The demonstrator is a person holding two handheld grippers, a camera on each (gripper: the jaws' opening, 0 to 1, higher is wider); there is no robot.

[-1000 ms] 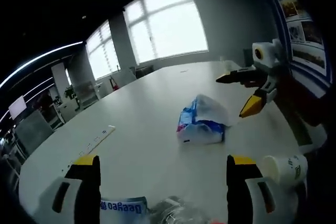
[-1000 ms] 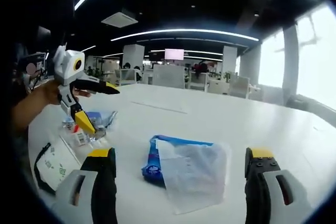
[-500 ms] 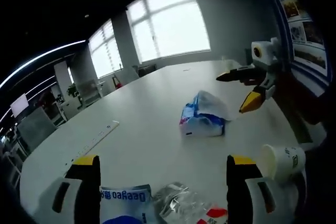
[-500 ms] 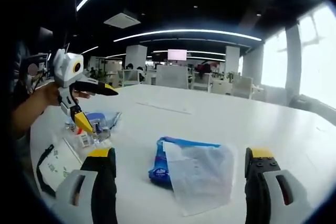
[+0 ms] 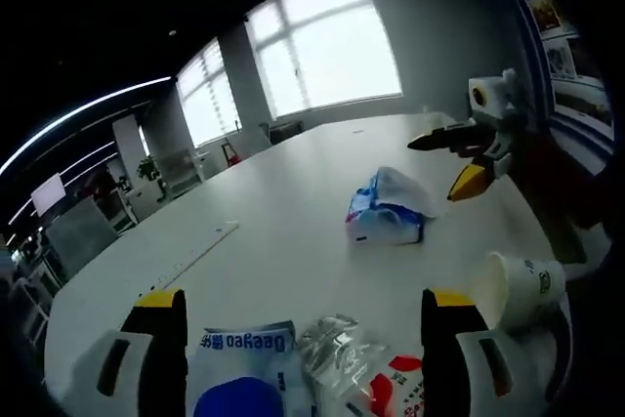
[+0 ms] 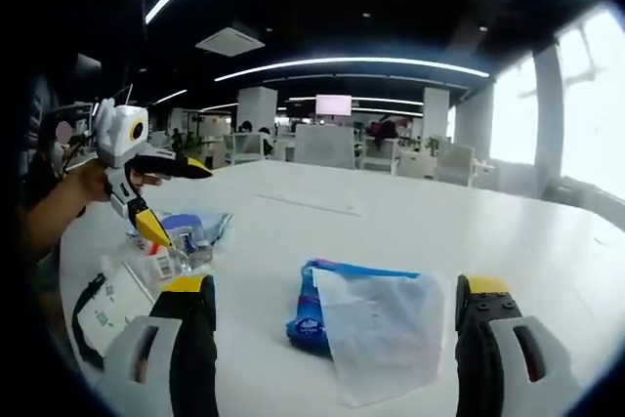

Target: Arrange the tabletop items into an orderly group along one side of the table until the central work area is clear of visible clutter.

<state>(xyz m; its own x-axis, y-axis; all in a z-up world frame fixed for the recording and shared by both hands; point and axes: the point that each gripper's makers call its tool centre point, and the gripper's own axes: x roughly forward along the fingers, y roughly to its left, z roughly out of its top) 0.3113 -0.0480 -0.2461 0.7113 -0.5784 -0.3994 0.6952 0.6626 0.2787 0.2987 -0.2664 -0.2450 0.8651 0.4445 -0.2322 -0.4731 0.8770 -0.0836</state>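
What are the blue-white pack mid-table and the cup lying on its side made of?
Blue-white pack: looks like thin soft plastic film, slightly glossy; it crumples and its pale part is translucent. Cup: probably paper, matte off-white with small print; a plastic coating can't be ruled out.

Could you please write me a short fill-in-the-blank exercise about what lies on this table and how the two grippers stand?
1. Both the left gripper and the right gripper hold their jaws ____.
2. The paper cup lies on its ____.
3. The tissue pack sits on a ____ table.
4. Between the left gripper's jaws lies a wrapper coloured white and ____.

Missing words: open; side; white; blue
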